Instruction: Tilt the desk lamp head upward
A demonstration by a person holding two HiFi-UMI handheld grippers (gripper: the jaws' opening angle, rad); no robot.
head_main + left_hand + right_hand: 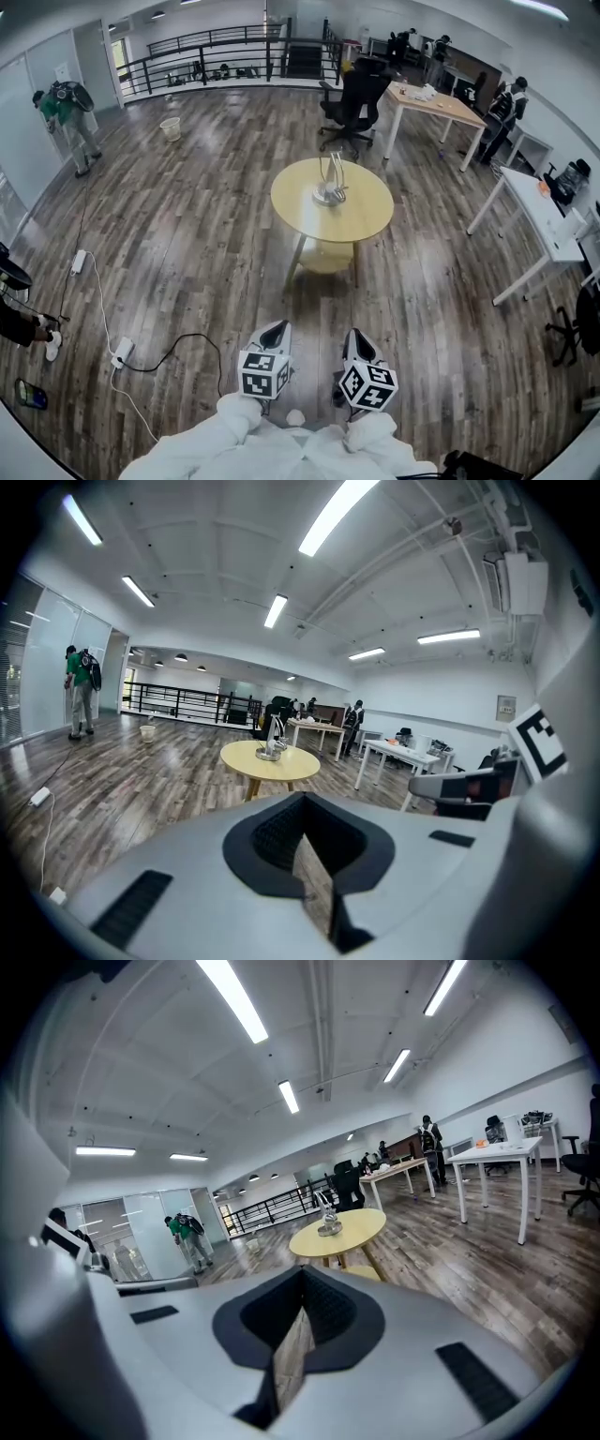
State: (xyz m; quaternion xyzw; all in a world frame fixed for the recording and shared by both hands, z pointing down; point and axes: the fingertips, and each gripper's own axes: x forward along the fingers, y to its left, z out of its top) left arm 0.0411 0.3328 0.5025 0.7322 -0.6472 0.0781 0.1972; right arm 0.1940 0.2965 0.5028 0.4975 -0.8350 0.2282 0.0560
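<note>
Left claw (274, 330) and right claw (355, 337) both pressed together, empty, far from desk lamp (330, 183)

A round yellow table (361, 216) on the wood floor (187, 244) carries the desk lamp (329, 185).

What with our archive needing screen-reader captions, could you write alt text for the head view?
A silver metal desk lamp stands on a round yellow wooden table in the middle of a wide wood-plank floor. At the bottom edge, the left gripper and right gripper point toward it side by side, fingers shut and empty.
</note>
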